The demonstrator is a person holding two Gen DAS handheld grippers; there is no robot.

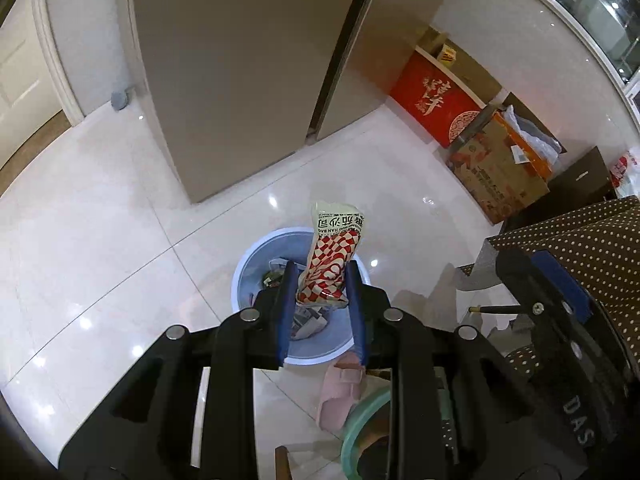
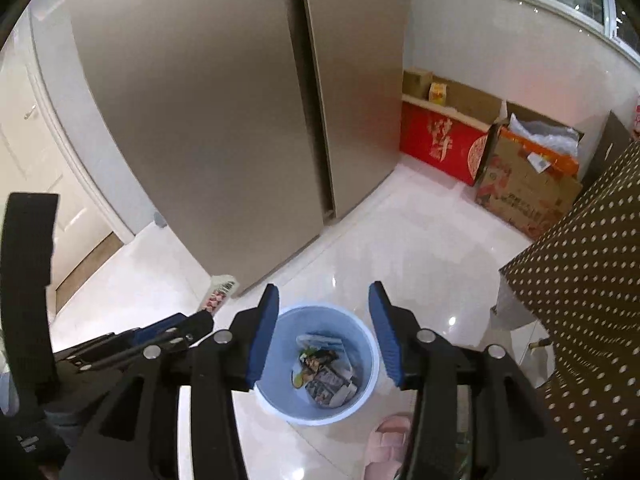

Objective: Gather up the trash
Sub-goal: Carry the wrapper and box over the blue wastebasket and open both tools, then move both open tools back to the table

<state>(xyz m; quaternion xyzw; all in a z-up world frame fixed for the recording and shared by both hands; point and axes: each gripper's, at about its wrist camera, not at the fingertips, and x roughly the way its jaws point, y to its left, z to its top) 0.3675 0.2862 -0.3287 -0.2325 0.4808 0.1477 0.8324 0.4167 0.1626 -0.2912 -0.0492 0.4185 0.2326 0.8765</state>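
Left tool (image 1: 320, 276) grasping checkered wrapper (image 1: 330, 264), right tool (image 2: 324, 300) released over bin (image 2: 360, 408), trash visible inside

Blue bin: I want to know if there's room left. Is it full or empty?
Partly filled: the blue bin holds wrappers on its bottom, walls bare above.

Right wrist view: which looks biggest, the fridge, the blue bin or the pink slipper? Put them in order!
1. fridge, by far
2. blue bin
3. pink slipper, partly cut off by the right gripper, so its full size is unsure
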